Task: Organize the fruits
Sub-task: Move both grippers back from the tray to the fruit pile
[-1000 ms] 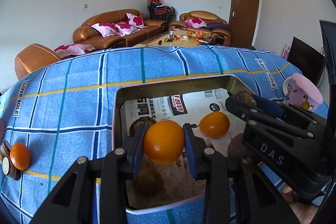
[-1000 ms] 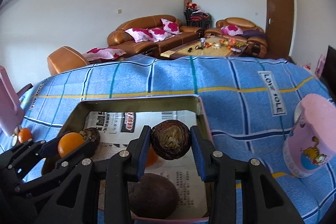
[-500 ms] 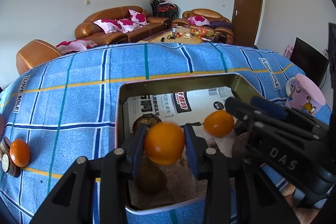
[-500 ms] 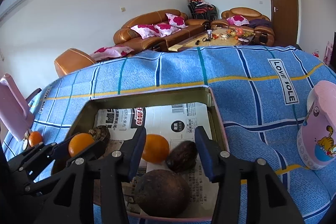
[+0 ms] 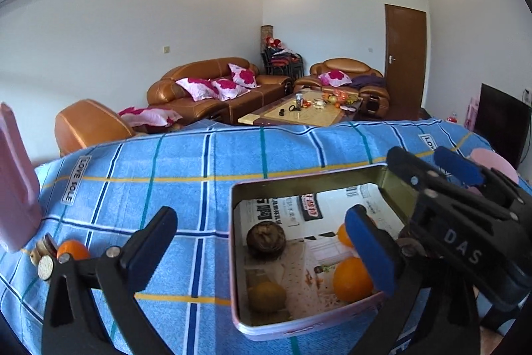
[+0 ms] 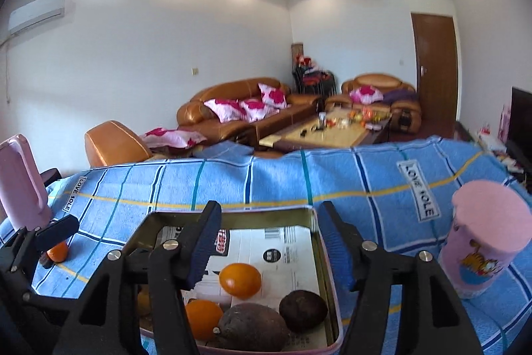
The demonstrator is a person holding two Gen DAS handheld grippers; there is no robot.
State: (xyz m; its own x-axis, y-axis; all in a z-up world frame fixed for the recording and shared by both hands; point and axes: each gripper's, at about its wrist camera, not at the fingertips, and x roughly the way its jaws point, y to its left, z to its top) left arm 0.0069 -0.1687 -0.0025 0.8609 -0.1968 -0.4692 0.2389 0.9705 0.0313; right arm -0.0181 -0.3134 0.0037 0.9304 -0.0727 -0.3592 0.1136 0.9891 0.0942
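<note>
Left wrist view: the left gripper point(image 5: 262, 242) is hanging with jaws wide and empty above the newspaper-lined rectangular metal tin point(image 5: 266, 326) holding oranges point(image 5: 352, 280).

Right wrist view: the right gripper point(image 6: 271, 247) is hovering, jaws wide, over it.

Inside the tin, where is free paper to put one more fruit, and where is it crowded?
In the tin, bare newspaper lies along the far wall, beyond the far orange. The near edge is crowded: near orange and two brown fruits sit close together. Another brown fruit sits by the left wall.
</note>
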